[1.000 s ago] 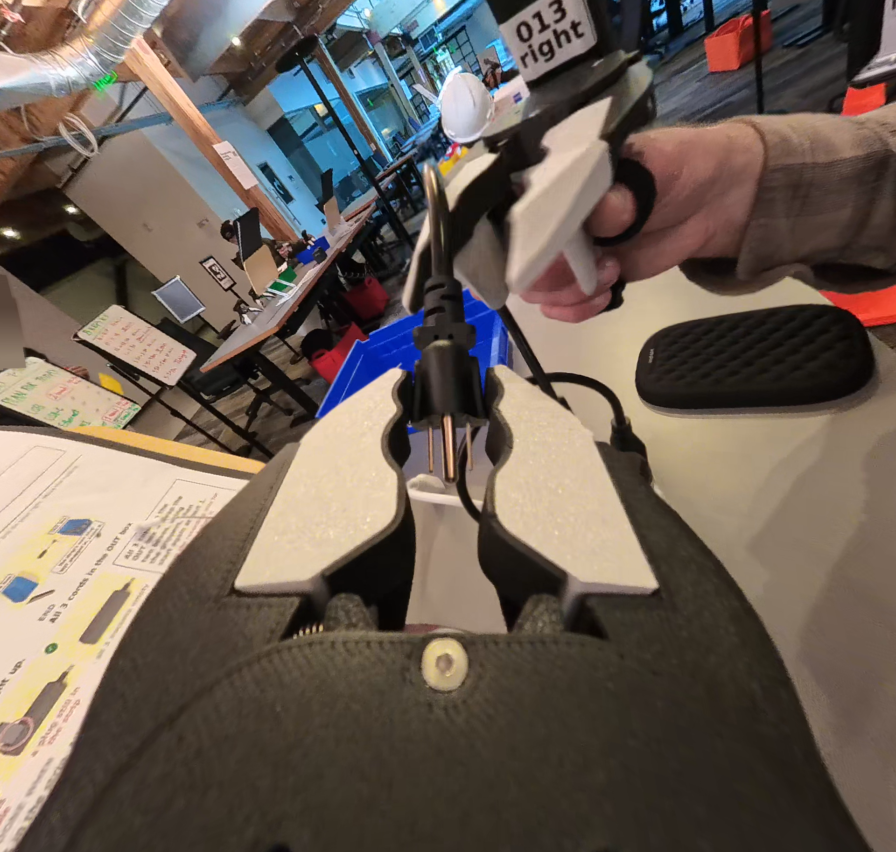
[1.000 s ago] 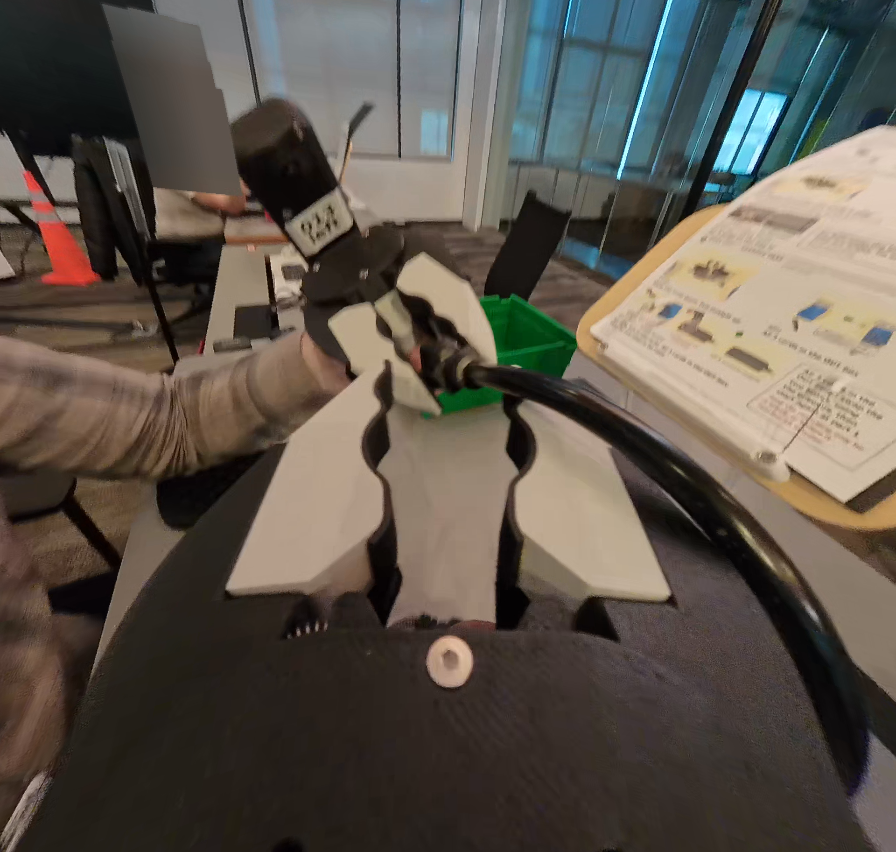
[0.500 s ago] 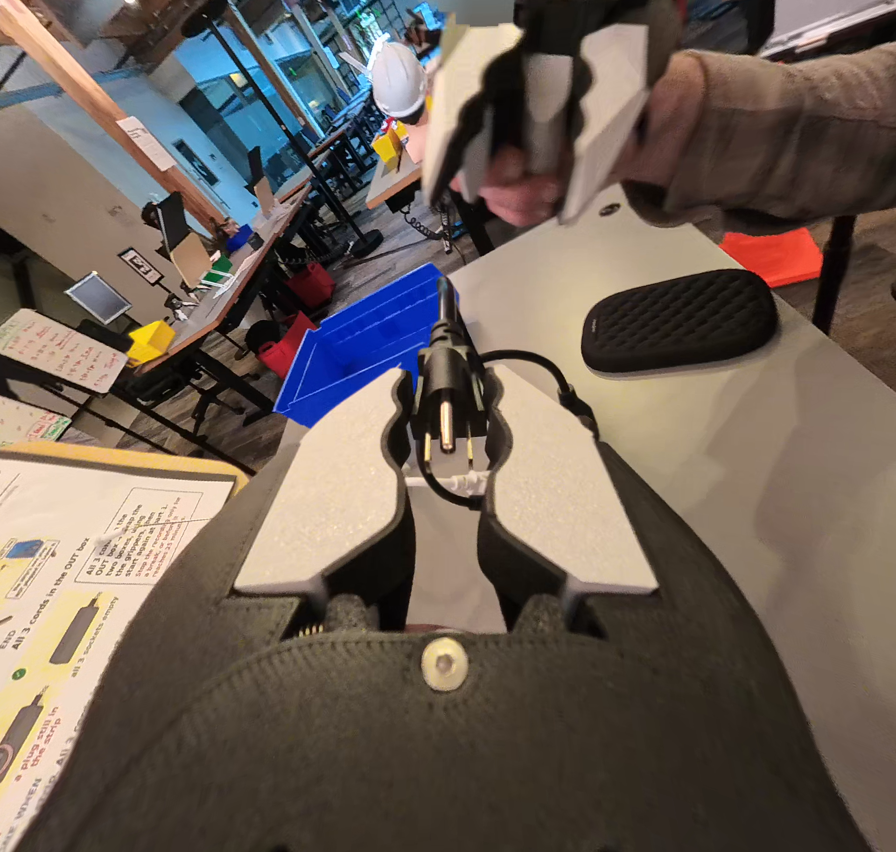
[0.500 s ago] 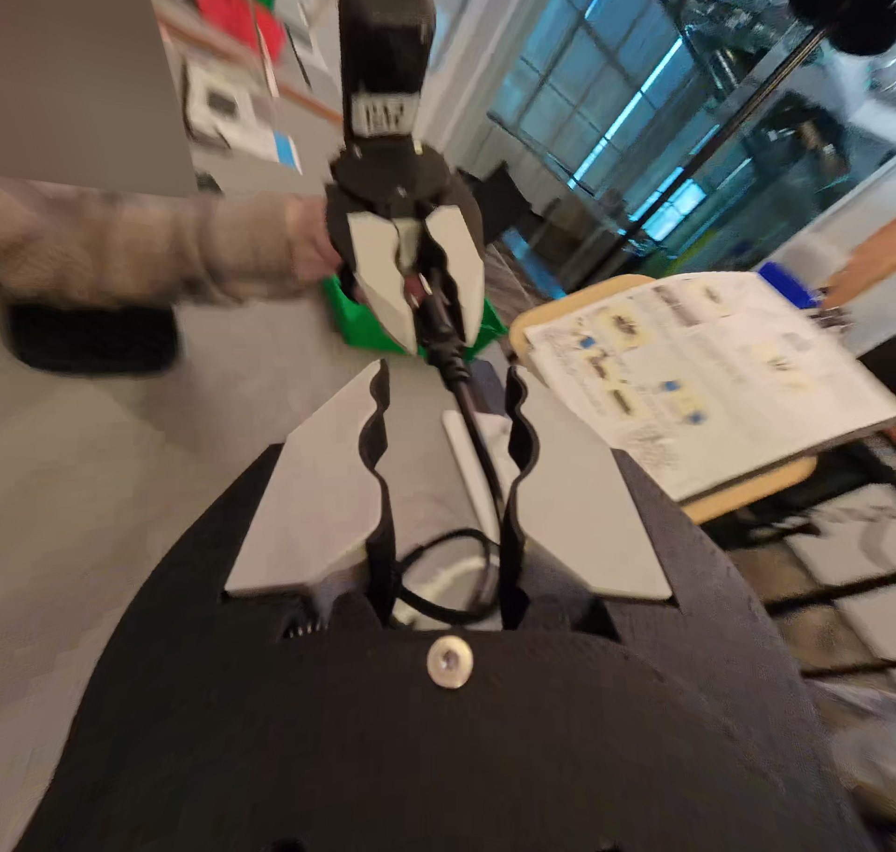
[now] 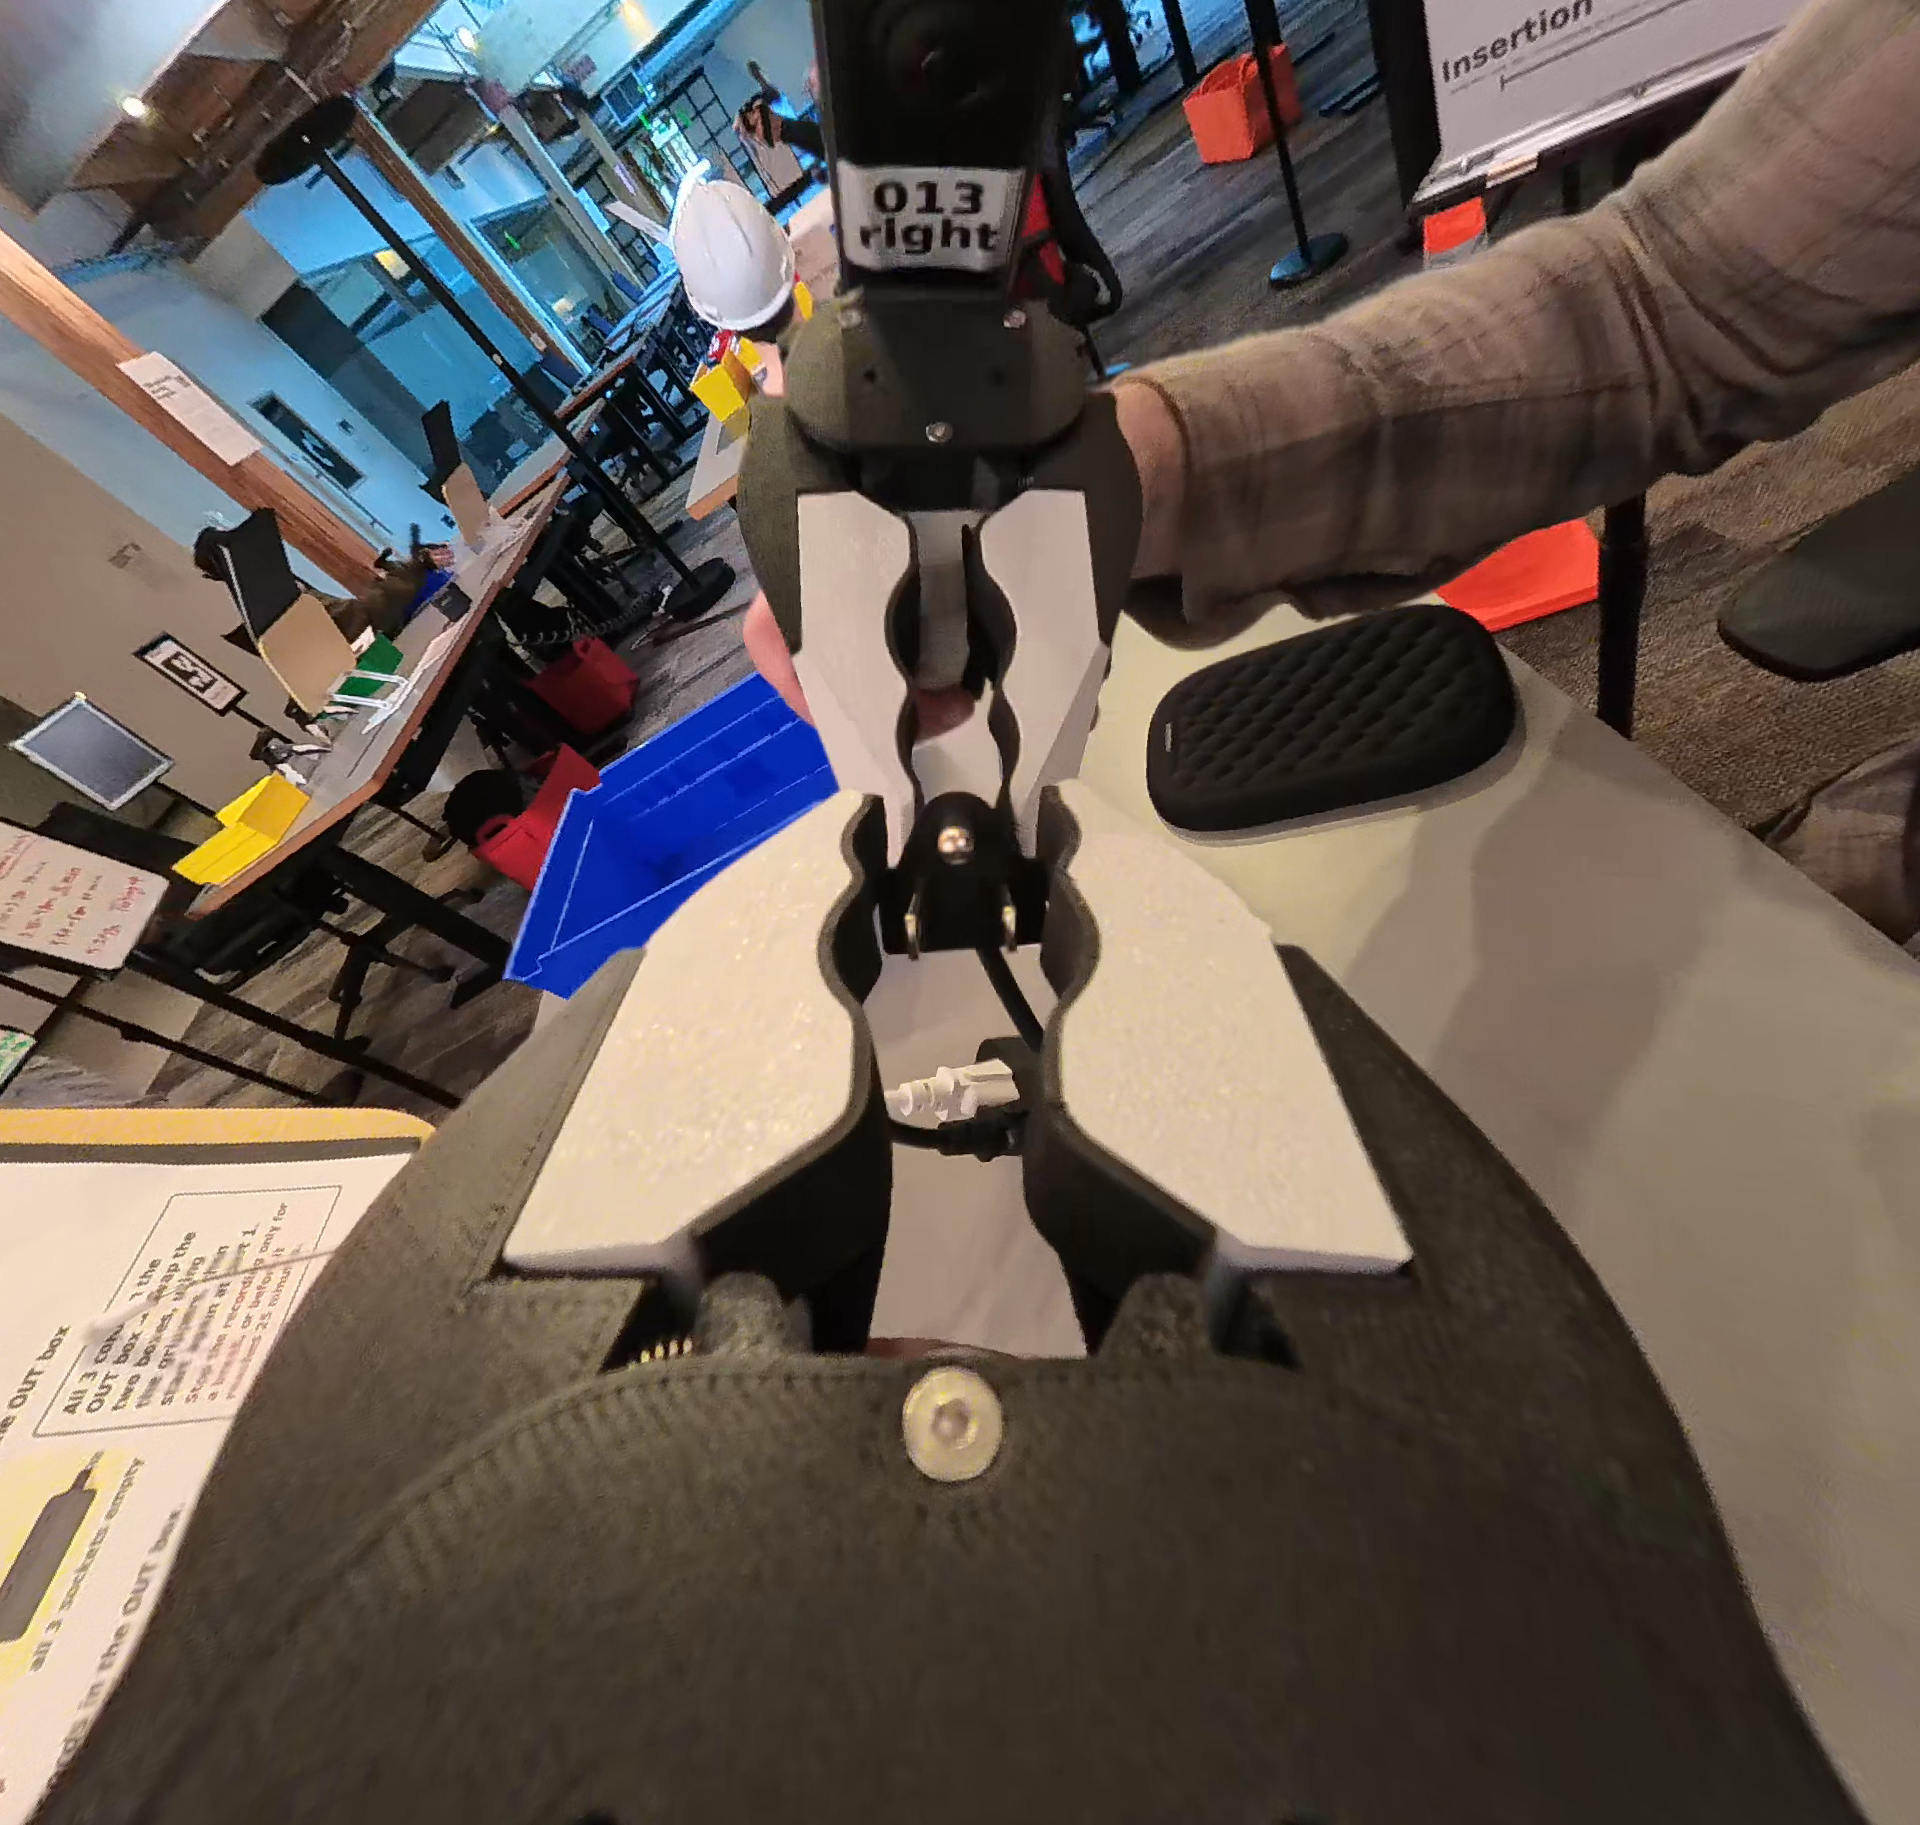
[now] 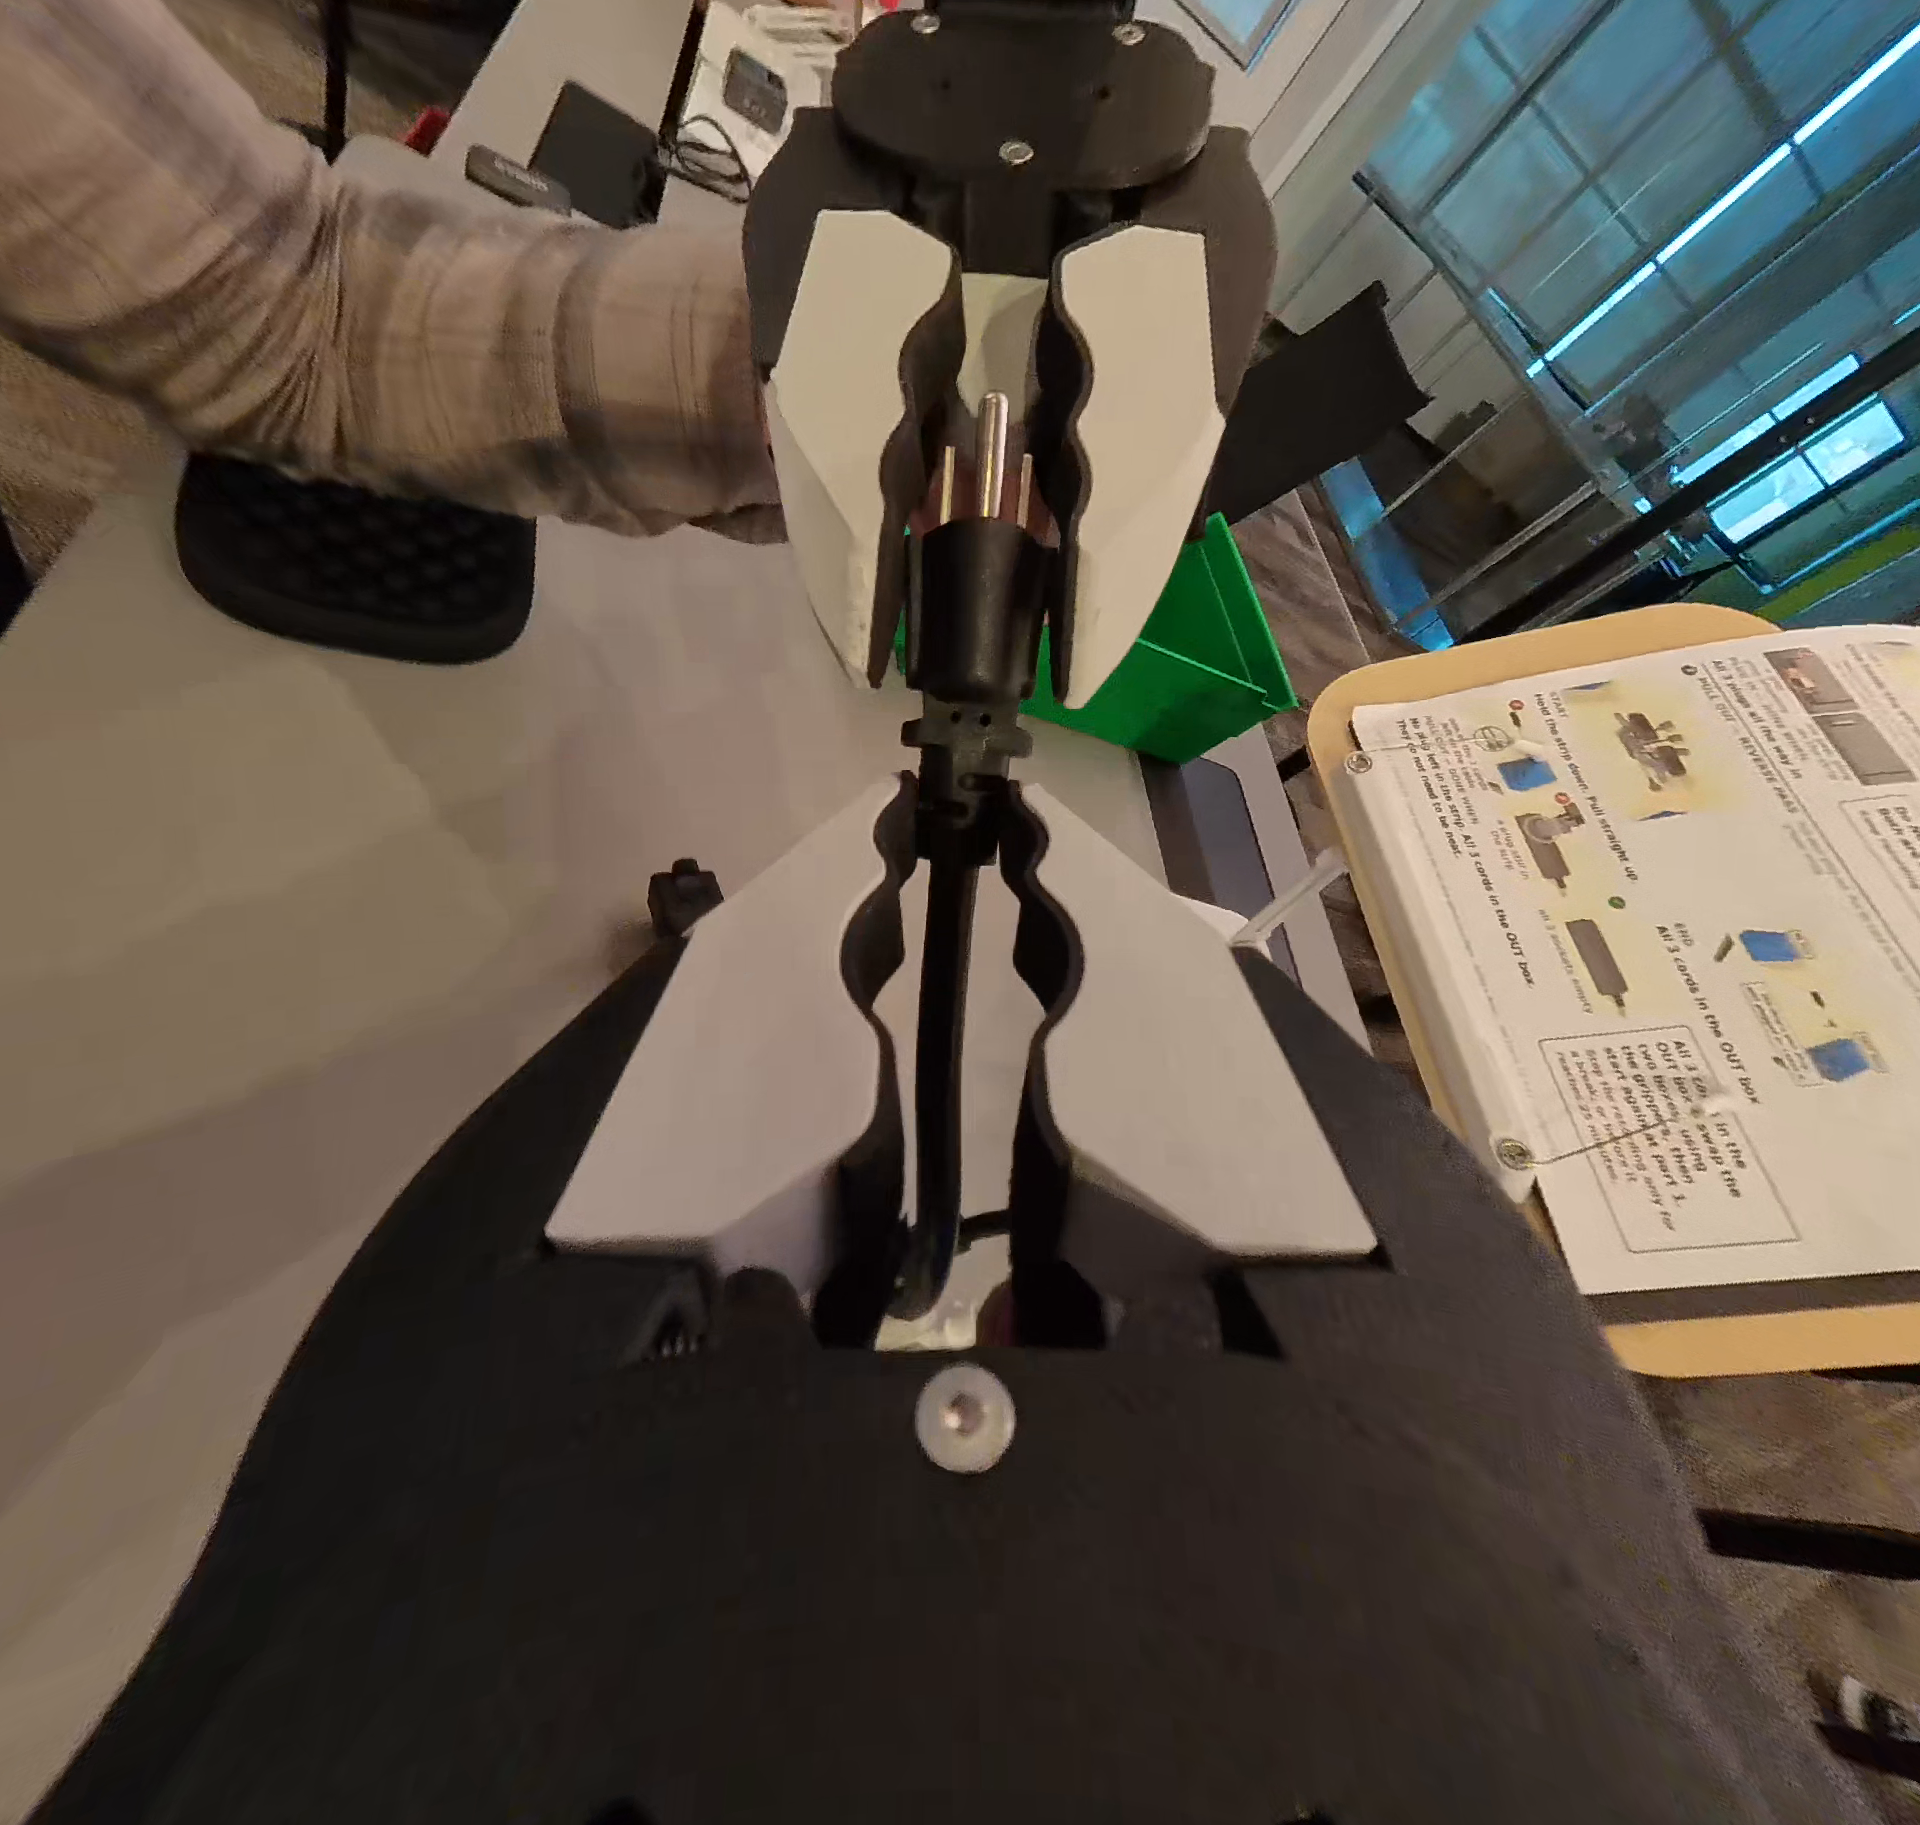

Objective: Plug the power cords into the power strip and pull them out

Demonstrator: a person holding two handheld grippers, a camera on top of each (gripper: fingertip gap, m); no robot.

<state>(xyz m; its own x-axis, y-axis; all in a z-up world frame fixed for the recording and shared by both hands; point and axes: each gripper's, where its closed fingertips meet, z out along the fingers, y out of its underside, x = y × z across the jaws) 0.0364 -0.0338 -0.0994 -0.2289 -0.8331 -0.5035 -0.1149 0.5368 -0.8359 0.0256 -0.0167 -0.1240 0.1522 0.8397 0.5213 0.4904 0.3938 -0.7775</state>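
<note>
A black three-prong plug (image 5: 961,892) is held in my left gripper (image 5: 956,840), with its prongs facing that gripper's camera. In the right wrist view the plug (image 6: 971,612) sits between the left gripper's white fingers (image 6: 862,445). My right gripper (image 6: 961,814) faces the left one tip to tip. Its fingertips are closed on the cord's ribbed neck (image 6: 961,736) just behind the plug. The black cord (image 6: 940,996) runs back between the right fingers. A white cable tie (image 5: 945,1089) binds the cord below. No power strip is clearly visible.
Both grippers are above a grey table (image 5: 1558,1048). A blue bin (image 5: 675,840) stands off its far edge and a green bin (image 6: 1174,663) at the other side. A black padded rest (image 5: 1330,715) lies on the table. An instruction sheet (image 6: 1621,944) lies on a board. My left and right fingertips are right by each other.
The right gripper swung round from above to face the left gripper head-on and closed on the cord neck behind the plug. The left gripper kept hold of the plug.
</note>
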